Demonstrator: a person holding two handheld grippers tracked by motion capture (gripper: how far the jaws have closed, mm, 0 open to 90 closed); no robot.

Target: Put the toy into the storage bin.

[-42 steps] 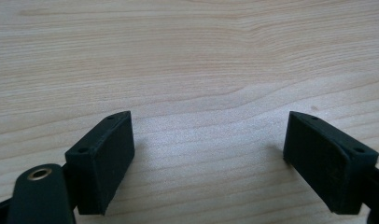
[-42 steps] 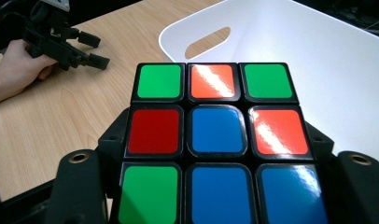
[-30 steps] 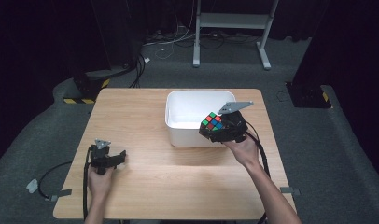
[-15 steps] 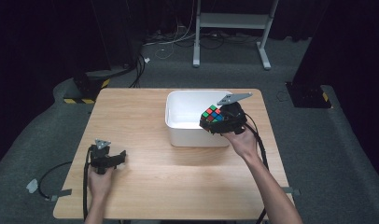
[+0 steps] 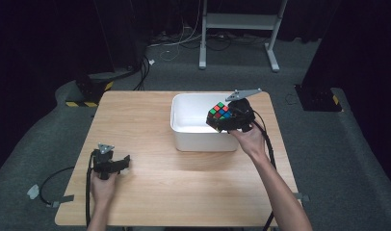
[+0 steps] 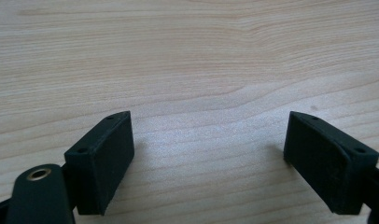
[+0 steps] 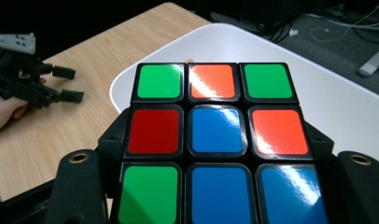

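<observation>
- Compared with a second ago, the right gripper [image 5: 221, 121] is sitting a little farther over the white bin [image 5: 184, 130], carrying the puzzle cube [image 5: 218, 113] with it; before, the cube was hanging above the bin's right-hand rim.
- The left gripper [image 5: 125, 162] is lying in the same spot on the wooden table [image 5: 184, 192], near its front left corner, with a hand still around it.
- The right gripper's jaws are clamping the cube from both sides; in the right gripper view the cube [image 7: 211, 140] is sitting between them, showing green, orange, red and blue stickers.
- The left gripper's jaws are standing wide apart over bare wood, pinching nothing, as the left gripper view [image 6: 208, 154] is showing.
- The cube is hovering above the bin's open inside, clear of its floor.
- Counting: one cube, one bin, one table, two grippers, two hands.
</observation>
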